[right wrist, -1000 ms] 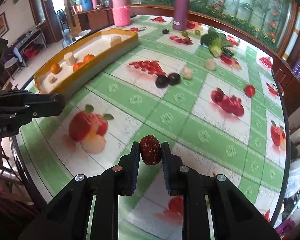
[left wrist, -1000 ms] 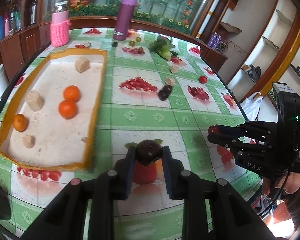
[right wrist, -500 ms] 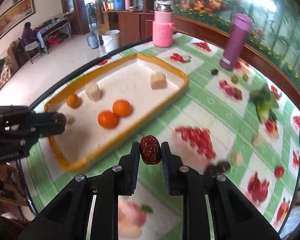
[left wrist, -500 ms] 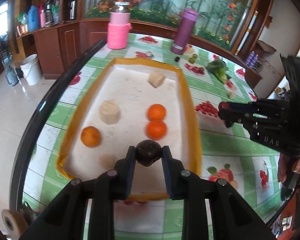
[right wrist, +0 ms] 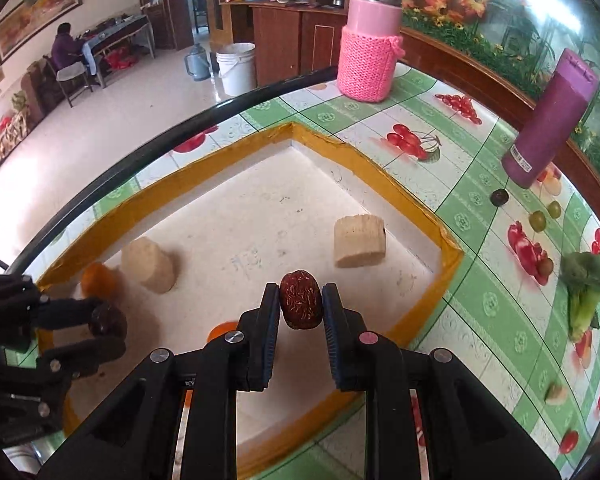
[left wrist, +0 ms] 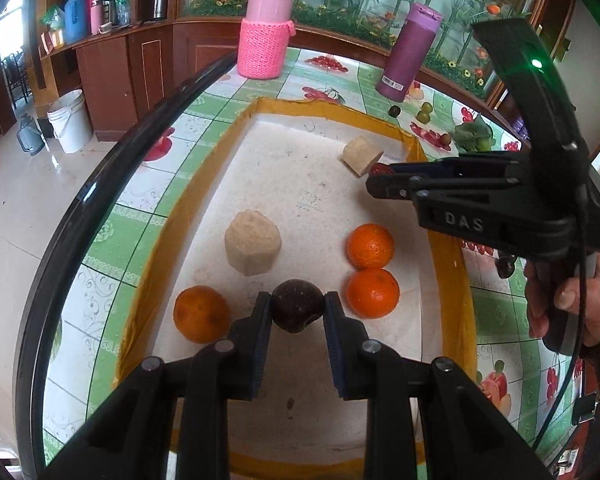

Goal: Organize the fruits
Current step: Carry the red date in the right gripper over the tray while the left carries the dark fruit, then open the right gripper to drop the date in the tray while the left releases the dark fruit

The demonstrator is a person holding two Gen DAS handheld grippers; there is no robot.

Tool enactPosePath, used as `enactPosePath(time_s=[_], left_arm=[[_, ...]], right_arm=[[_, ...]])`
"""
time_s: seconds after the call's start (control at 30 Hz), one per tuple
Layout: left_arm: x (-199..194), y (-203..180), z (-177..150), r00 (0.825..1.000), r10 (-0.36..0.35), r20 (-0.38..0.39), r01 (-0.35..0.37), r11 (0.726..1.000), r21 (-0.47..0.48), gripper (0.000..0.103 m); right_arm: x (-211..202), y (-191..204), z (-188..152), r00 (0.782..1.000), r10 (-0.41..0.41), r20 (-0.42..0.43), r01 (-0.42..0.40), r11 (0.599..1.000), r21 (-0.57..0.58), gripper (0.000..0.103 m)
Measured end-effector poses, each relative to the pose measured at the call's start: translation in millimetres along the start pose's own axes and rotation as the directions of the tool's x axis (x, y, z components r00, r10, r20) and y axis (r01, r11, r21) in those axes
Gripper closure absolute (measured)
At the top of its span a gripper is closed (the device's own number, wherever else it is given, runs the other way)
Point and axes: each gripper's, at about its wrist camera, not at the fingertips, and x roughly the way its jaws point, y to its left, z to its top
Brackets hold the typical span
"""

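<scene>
My left gripper [left wrist: 297, 312] is shut on a dark round fruit [left wrist: 297, 305] and holds it over the near part of the yellow-rimmed white tray [left wrist: 162, 240]. Three oranges [left wrist: 370, 246] and two beige chunks [left wrist: 253, 247] lie in the tray. My right gripper [right wrist: 301, 307] is shut on a red date [right wrist: 301, 305] above the tray [right wrist: 412, 204]. It also shows in the left wrist view [left wrist: 374, 179], over the tray's far right part. The left gripper shows in the right wrist view [right wrist: 106, 326] at the left.
A pink-sleeved flask [left wrist: 266, 28] and a purple bottle [left wrist: 410, 52] stand beyond the tray. Small dark and green fruits [right wrist: 538, 220], leafy greens [right wrist: 586, 280] and a small tomato [right wrist: 570, 441] lie on the fruit-print tablecloth to the right. The table's black edge [left wrist: 100, 184] runs along the left.
Both grippers moved from the open tablecloth to over the tray, each still holding its fruit. The right gripper has come closer to the tray's far corner.
</scene>
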Motion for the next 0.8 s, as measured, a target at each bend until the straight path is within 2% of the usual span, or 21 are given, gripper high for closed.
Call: enactPosePath(time_s=[0.37,0.43,0.47,0.53,0.6,0.67,0.8], left_arm=[[17,1,0,0.999,0.020,-0.036,-0.020,1.000,-0.003,0.074],[19,1,-2,0.999,0.027,-0.045,-0.027,1.000,-0.009,0.073],[20,1,-2,0.998,0.030,-0.051,-0.031,0.999,-0.013,0.073],[19,0,-3,0.998,0.035,-0.050,-0.036,0.999,-0.017,0.067],[16,-1,-4,0.998,0.051,-0.040,-0.052,0.999,-0.016,0.053],[12,-4,-4,0.997,0.068,-0.026,-0.069,0.998,-0.009,0.046],[2,-8,-5,0.997,0.079,-0.005,-0.079,0.997,-0.002,0.042]], right_arm=[[29,-5,-1,0.998,-0.014,-0.063,0.013,1.000,-0.020,0.082],[28,-4,-1,0.998,-0.018,-0.062,0.017,1.000,-0.026,0.079],[27,-4,-2,0.998,-0.021,-0.064,0.019,0.999,-0.026,0.074],[23,-4,-4,0.998,-0.037,-0.058,0.035,0.999,-0.030,0.073],[17,-3,-6,0.998,-0.044,-0.045,0.042,0.998,-0.035,0.073],[7,1,-10,0.998,-0.049,-0.026,0.048,0.998,-0.042,0.073],[-13,10,-18,0.997,-0.072,0.008,0.073,0.995,-0.062,0.072]])
